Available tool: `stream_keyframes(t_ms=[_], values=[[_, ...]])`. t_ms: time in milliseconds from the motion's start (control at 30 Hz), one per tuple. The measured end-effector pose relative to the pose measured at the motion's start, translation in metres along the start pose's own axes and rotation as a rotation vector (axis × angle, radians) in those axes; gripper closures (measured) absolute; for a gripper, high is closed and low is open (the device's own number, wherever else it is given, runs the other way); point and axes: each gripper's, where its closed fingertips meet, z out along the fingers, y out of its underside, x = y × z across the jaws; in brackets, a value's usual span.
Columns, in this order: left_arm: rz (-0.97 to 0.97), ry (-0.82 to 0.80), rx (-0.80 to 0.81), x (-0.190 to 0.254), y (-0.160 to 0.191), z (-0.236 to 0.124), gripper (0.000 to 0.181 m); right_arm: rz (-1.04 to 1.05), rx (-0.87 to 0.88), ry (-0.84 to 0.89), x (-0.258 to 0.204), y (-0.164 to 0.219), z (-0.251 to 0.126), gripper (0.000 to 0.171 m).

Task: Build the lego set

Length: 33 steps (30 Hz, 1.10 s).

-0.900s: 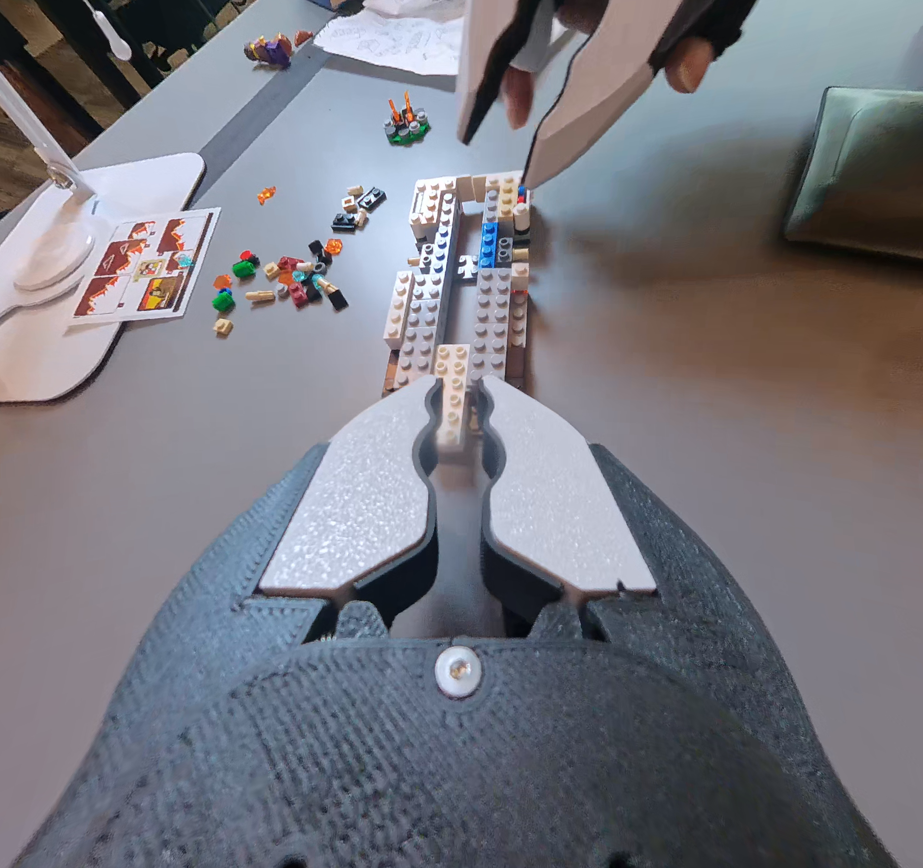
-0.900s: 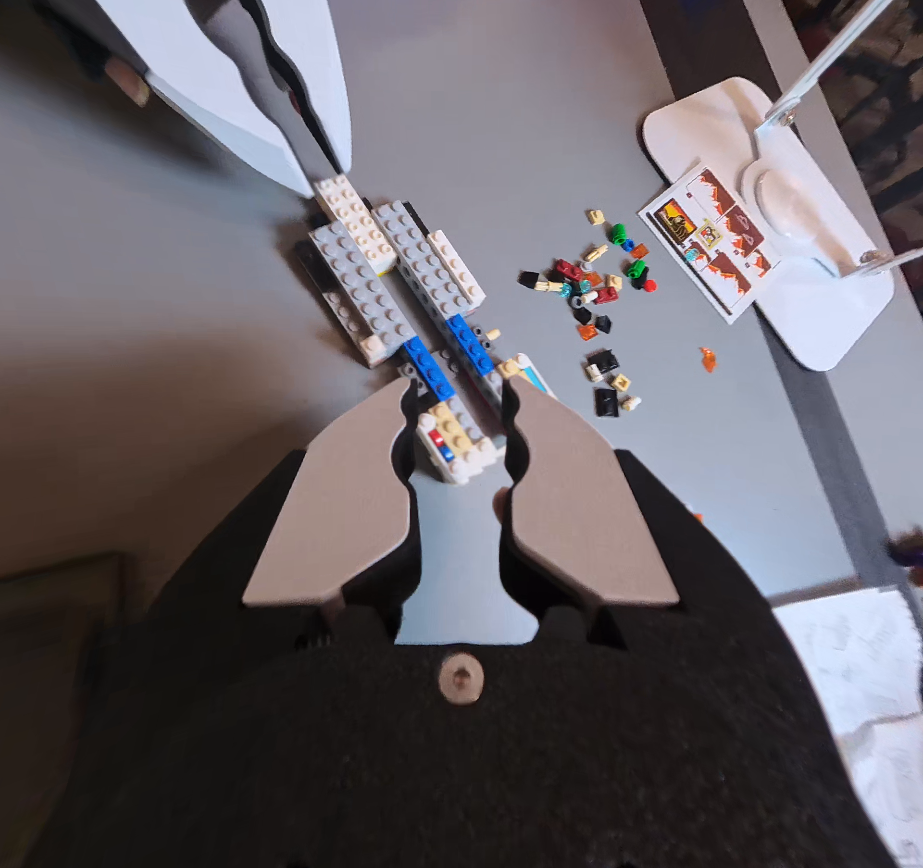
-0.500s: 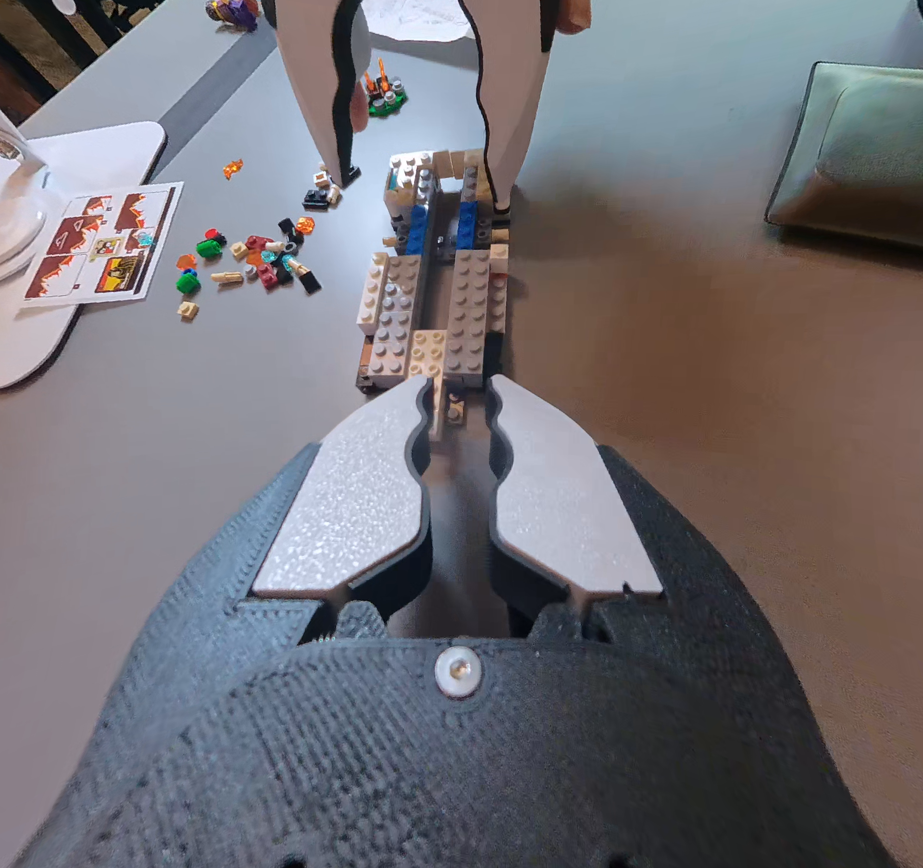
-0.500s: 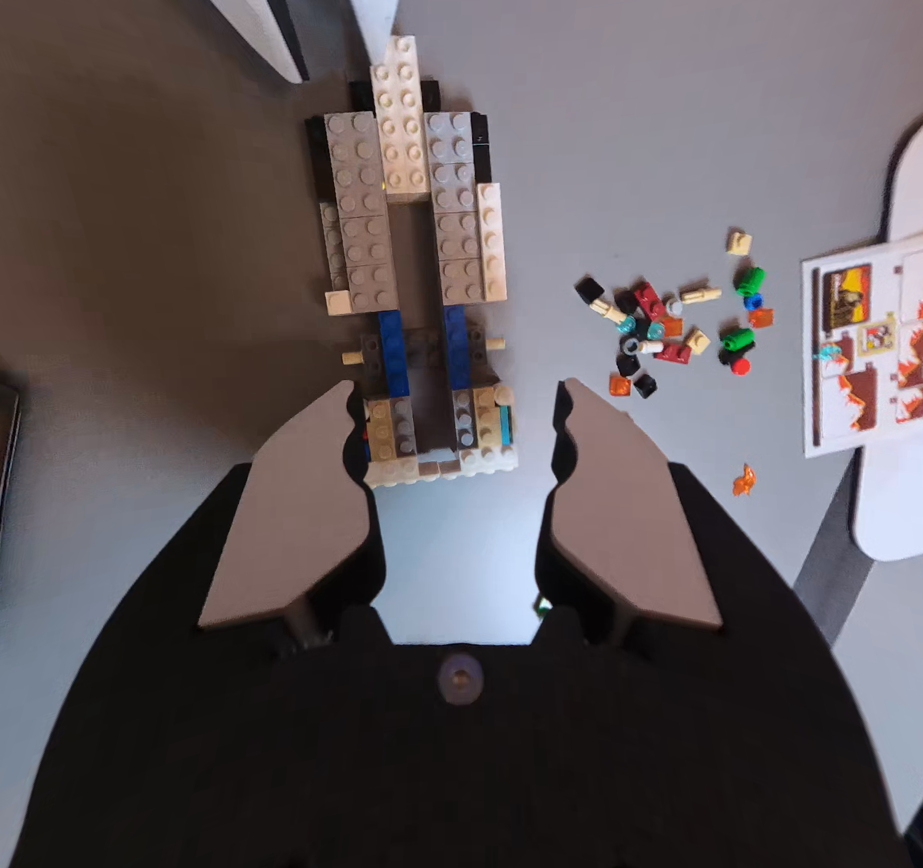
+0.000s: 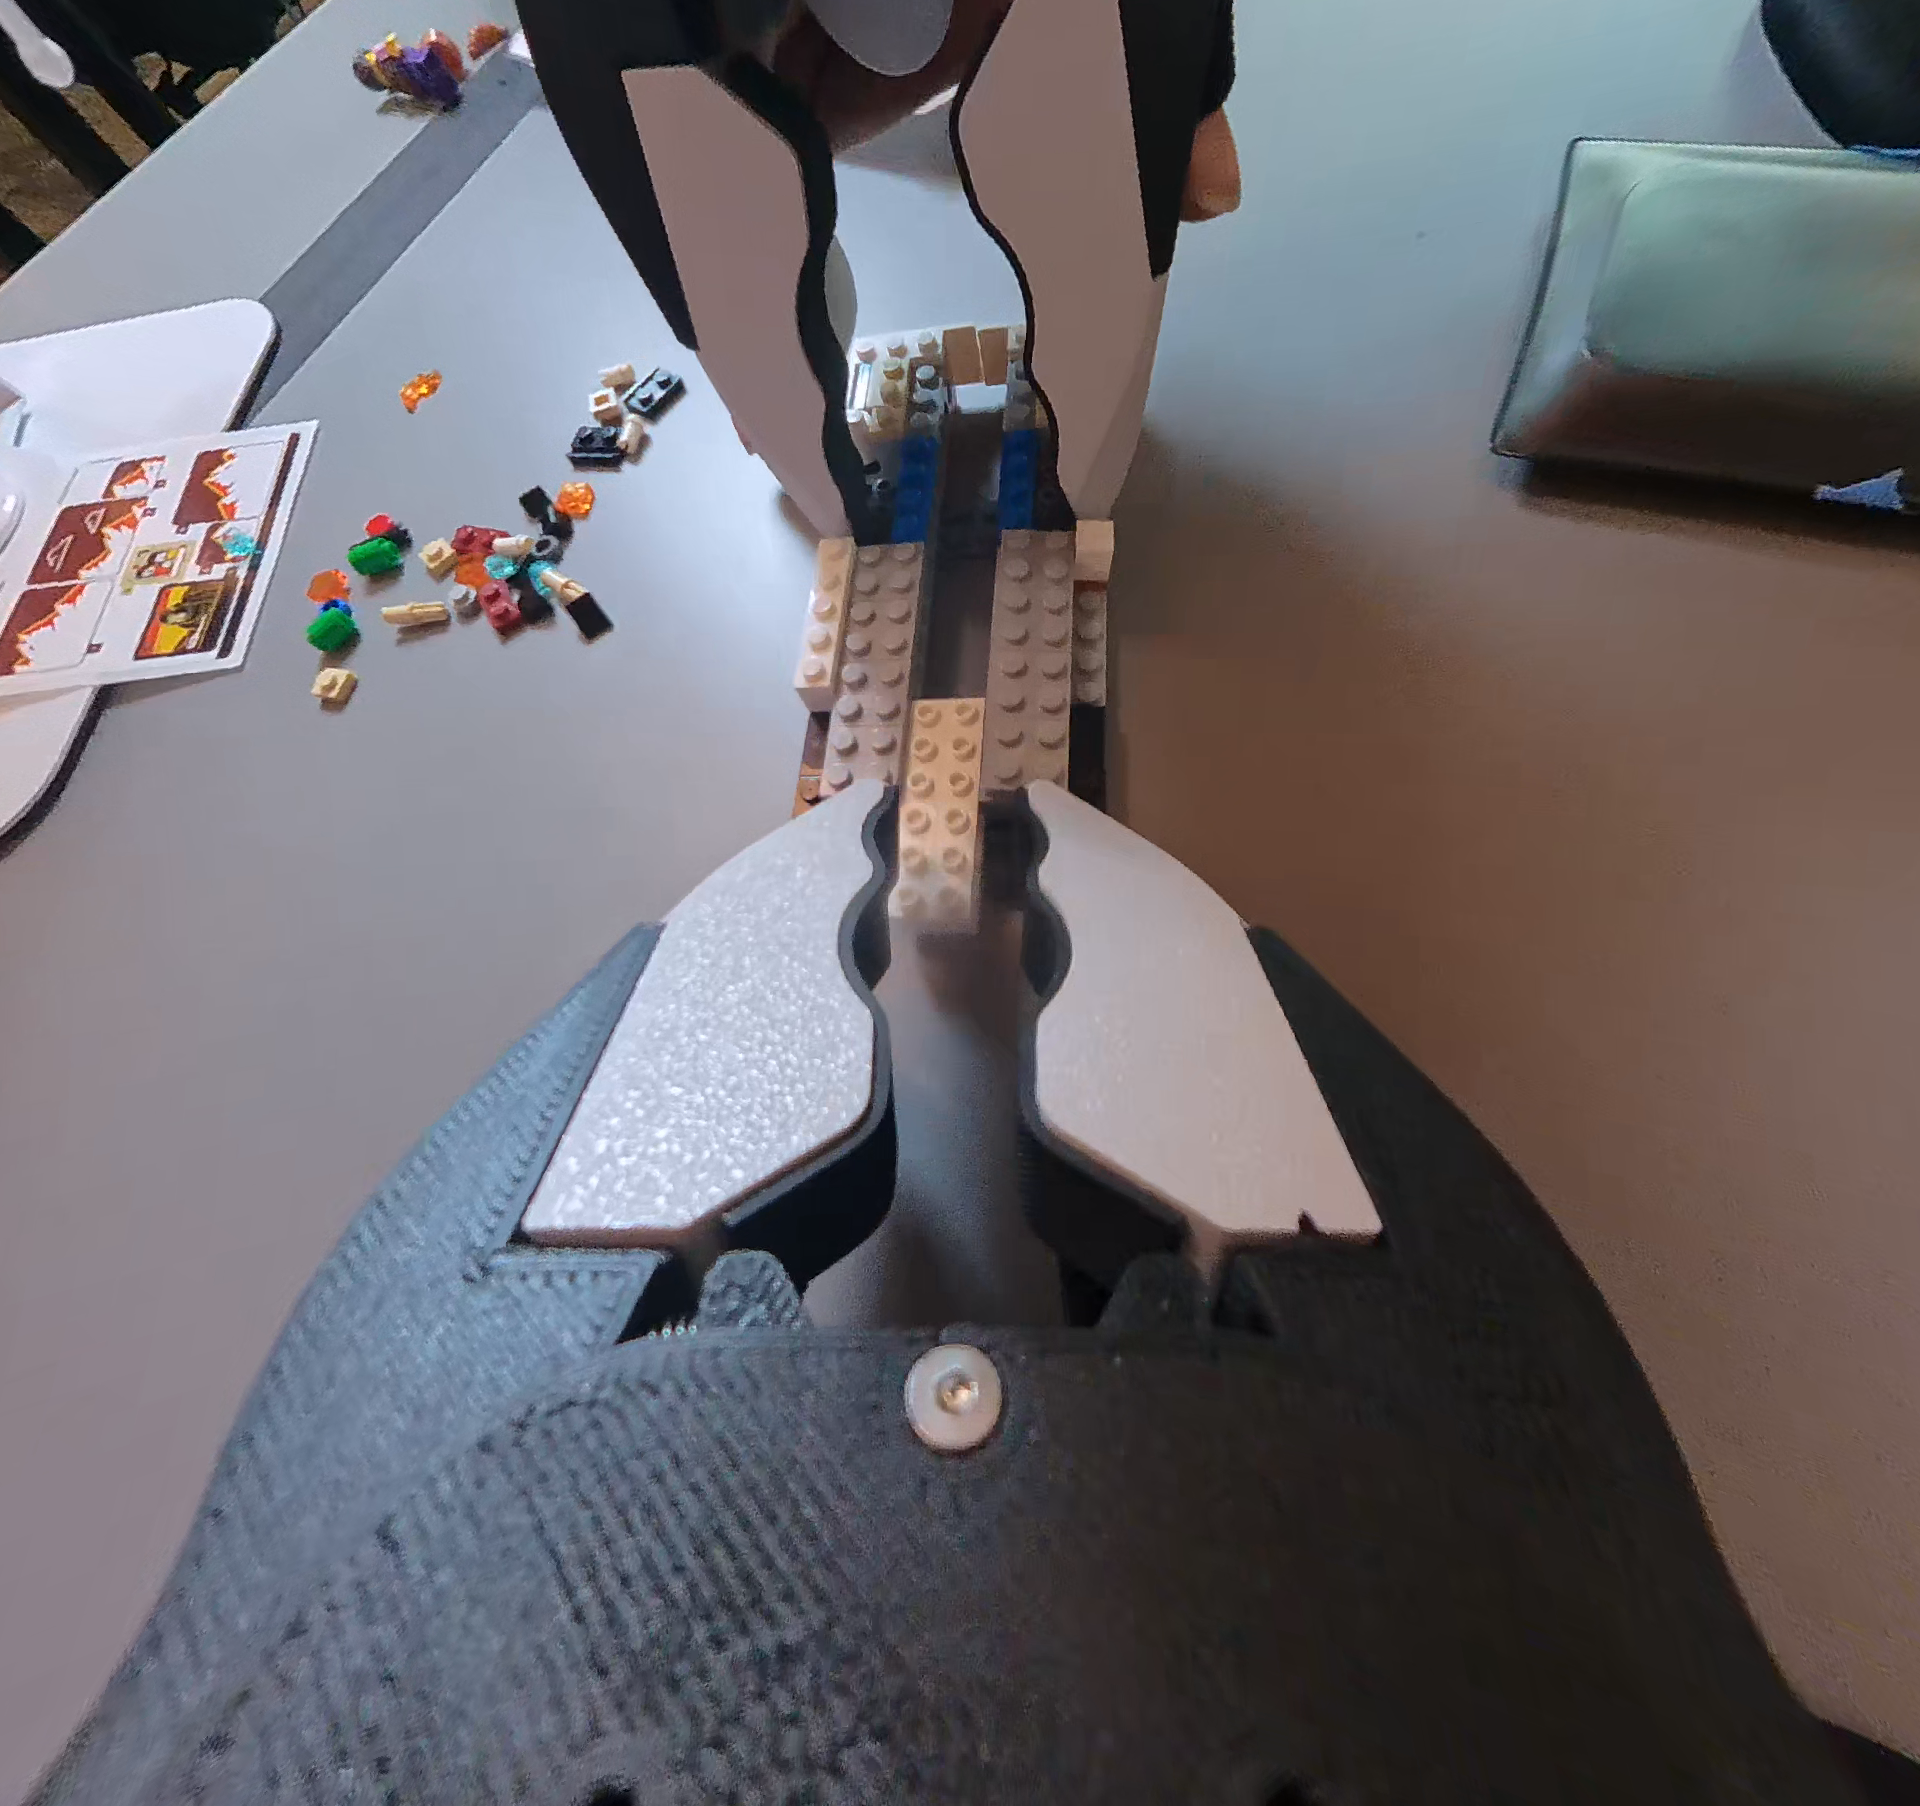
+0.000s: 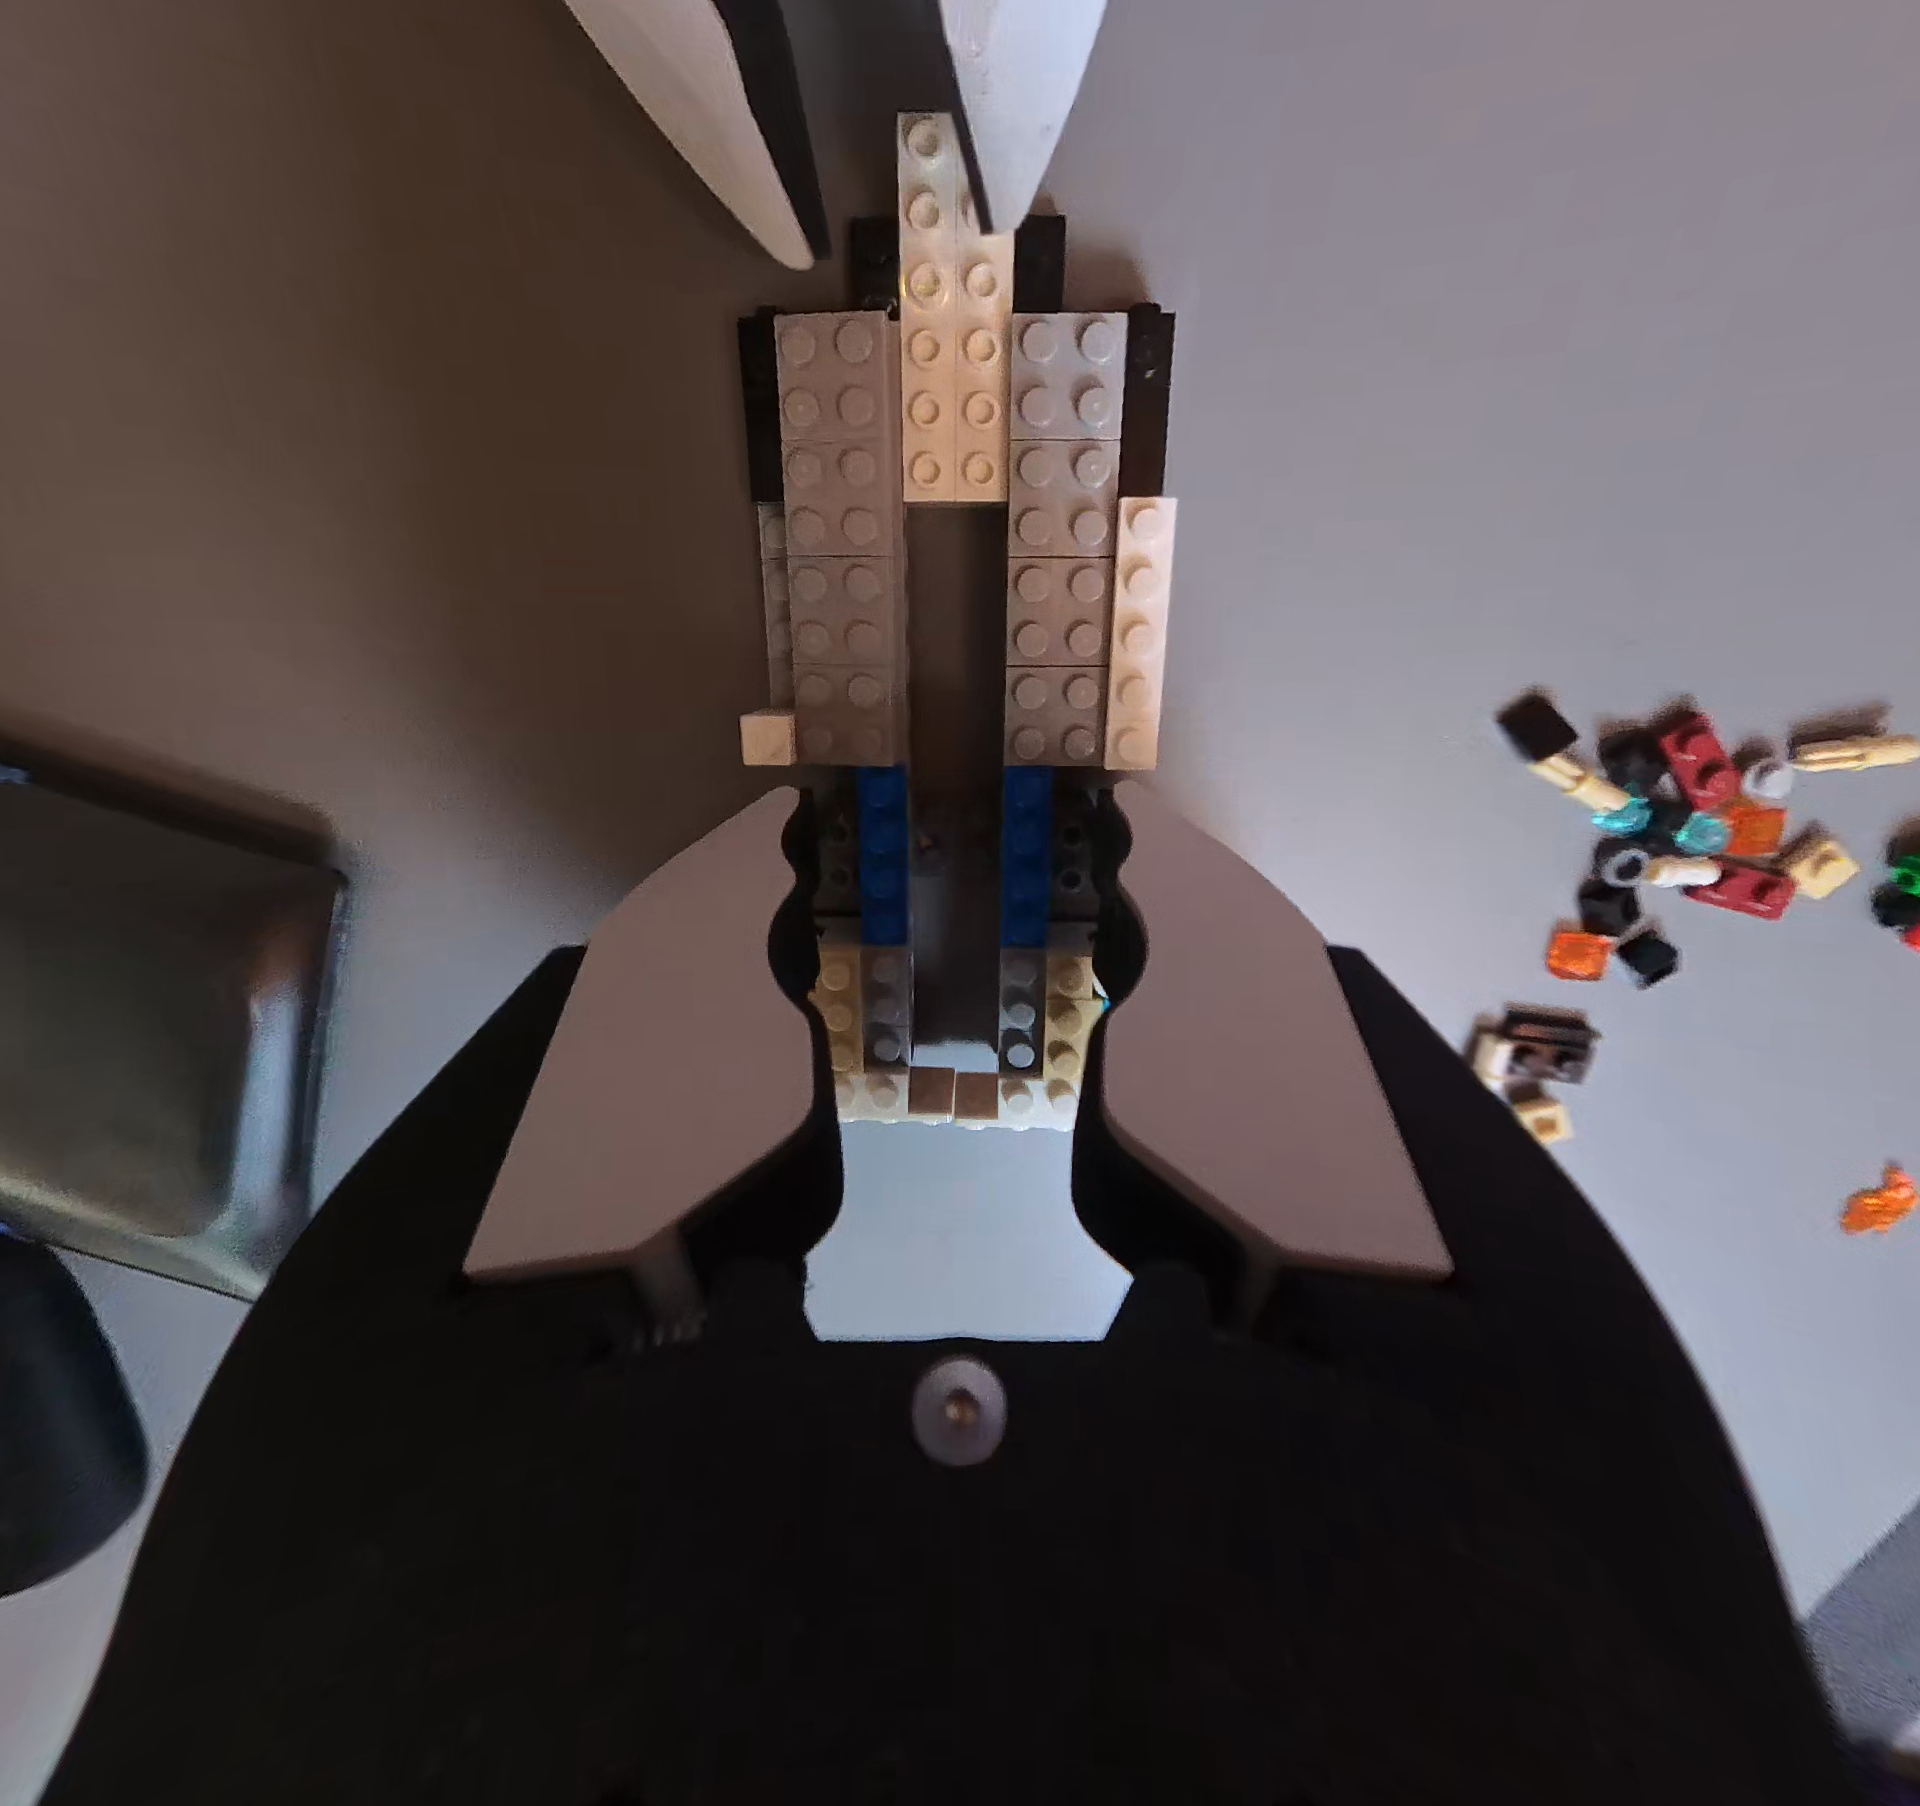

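Note:
A long lego build (image 5: 1023, 634) of grey, tan, blue and black plates lies on the grey table (image 5: 1351, 821). A tan plate (image 5: 940, 821) sticks out of its near end in the left wrist view. My left gripper (image 5: 956, 795) sits around that plate with its jaws a little wider than it, a gap on the right side. My right gripper (image 6: 956, 811) straddles the opposite end of the build (image 6: 842, 551), and its fingers (image 6: 727, 925) press both sides at the blue section. It also shows in the left wrist view (image 5: 961, 509). The left gripper shows at the top of the right wrist view (image 6: 899, 239).
Several small loose pieces (image 5: 468, 572) lie left of the build, also in the right wrist view (image 6: 1704, 821). A sticker sheet (image 5: 145, 561) rests on a white lamp base (image 5: 135, 354). A dark cushion-like object (image 5: 1714, 322) lies right. A small purple and orange model (image 5: 410, 68) stands far back. Tip to tip, the grippers are about 8 cm apart.
The right gripper came down over the far end of the build and narrowed from wide open until its fingers touch both sides. The build turned square to both cameras. The left gripper stayed at the tan plate.

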Motion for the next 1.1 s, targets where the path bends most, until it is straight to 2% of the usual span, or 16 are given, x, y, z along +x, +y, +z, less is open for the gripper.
stream_keyframes(t_ms=[267, 567, 1100], values=[[0.138, 0.185, 0.025, 0.051, -0.016, -0.007, 0.161, 0.197, 0.015, 0.012, -0.052, 0.013, -0.003, 0.121], [0.274, 0.245, -0.018, 0.095, -0.021, 0.009, 0.161, 0.249, 0.03, 0.105, -0.077, 0.011, 0.001, 0.121], [0.297, 0.199, -0.092, 0.098, -0.016, 0.013, 0.162, 0.232, 0.117, 0.166, -0.091, -0.007, -0.002, 0.12]])
